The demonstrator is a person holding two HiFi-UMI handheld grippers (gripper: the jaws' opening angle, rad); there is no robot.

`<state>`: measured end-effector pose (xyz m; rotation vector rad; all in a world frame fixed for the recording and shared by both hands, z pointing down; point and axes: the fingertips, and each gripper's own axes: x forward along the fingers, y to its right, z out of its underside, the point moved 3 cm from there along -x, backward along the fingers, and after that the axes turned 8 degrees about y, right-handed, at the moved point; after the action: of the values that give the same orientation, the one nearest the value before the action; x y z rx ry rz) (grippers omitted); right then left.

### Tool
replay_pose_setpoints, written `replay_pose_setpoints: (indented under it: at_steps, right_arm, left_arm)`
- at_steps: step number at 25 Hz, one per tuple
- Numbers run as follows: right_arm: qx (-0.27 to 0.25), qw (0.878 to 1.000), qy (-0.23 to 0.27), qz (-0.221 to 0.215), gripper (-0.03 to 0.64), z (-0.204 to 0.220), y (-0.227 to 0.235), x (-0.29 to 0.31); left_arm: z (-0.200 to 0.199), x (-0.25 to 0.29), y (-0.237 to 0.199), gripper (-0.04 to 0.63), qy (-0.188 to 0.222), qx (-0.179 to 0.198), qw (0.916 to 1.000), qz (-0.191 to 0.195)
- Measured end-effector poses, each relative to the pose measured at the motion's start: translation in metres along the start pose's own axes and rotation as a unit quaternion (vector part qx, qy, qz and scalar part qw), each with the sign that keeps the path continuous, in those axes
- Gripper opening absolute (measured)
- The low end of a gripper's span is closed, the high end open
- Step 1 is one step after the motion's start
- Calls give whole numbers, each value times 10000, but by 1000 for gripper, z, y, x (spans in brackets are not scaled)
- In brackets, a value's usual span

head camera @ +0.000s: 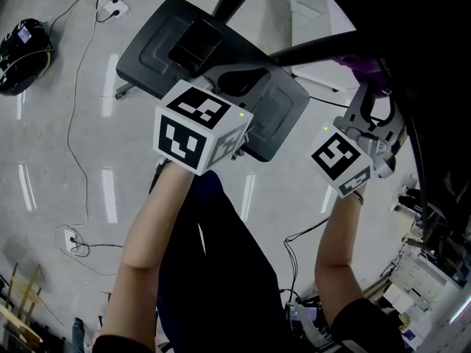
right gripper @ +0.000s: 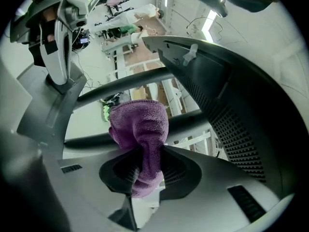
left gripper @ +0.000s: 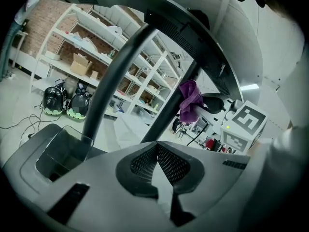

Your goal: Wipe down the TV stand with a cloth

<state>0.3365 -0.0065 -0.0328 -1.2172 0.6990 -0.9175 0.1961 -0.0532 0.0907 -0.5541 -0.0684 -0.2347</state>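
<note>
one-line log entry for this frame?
left gripper: shut, empty | right gripper: shut on purple cloth | cloth: beside TV stand pole, contact unclear

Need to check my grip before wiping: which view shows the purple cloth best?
The right gripper view: the purple cloth fills the centre, pinched between the right hand-held gripper's jaws. The left gripper view shows it small and distant; the head view, only a sliver.
</note>
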Motion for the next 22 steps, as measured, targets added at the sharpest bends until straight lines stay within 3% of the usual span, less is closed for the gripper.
replay_pose_setpoints:
  at_steps: [22]
  right_arm:
    - [179,9947,236,-989,106,23,-99,15]
  left_arm:
    - [49,26,-12,8,-146,-387,9987,-294]
